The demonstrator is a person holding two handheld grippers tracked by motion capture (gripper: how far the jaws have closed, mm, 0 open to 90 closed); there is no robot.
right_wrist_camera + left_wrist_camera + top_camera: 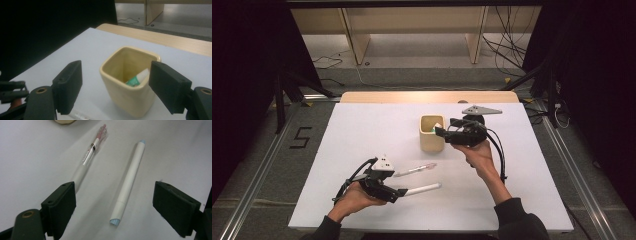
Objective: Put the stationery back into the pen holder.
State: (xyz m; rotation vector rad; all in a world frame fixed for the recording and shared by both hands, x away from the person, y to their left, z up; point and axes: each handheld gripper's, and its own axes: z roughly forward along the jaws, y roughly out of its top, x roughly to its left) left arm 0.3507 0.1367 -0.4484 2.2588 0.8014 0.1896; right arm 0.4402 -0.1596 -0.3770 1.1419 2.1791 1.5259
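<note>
2 pens (pixel 415 170) lie on white table (pixel 362 130) — dark curtains (pixel 242 75) around.

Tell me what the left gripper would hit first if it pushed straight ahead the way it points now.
Most likely the white marker: it lies on the table between the open jaws of the left gripper, running away from them. The pen lies off to the left, beyond one jaw. Depth is unclear.

The left gripper (pixel 404 192) sits low at 7 o'clock, jaws spread wide and pointing toward 3 o'clock. The right gripper (pixel 438 131) hovers near the centre, jaws wide apart, aimed toward 9 o'clock, forearm rising from 5 o'clock.
</note>
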